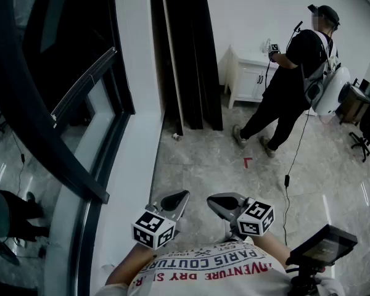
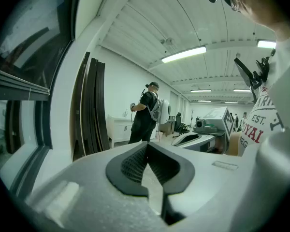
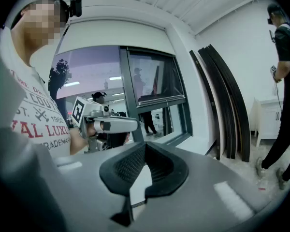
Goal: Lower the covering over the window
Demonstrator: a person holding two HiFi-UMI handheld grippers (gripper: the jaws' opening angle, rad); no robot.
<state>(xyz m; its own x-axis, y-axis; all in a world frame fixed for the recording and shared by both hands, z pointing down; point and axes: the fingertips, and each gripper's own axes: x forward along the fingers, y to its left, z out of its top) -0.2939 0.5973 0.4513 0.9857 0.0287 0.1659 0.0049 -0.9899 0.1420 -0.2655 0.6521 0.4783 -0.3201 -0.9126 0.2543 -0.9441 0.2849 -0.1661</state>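
Note:
The window (image 1: 61, 103) with its dark frame fills the left of the head view. The bottom rail of its covering (image 1: 83, 85) hangs partway down the glass. The same rail (image 3: 162, 99) shows across the pane in the right gripper view, and as a rail (image 2: 19, 83) at the left of the left gripper view. My left gripper (image 1: 176, 199) and right gripper (image 1: 219, 201) are held side by side close to my chest, away from the window. Both are shut with nothing between the jaws, as seen on the left gripper (image 2: 146, 146) and the right gripper (image 3: 145, 146).
A white sill (image 1: 132, 165) runs below the window. Dark panels (image 1: 191, 54) lean against the wall beside it. Another person (image 1: 296, 85) stands at a white cabinet (image 1: 250, 79). An office chair (image 1: 367, 134) is at the far right; a red mark (image 1: 247, 162) is on the floor.

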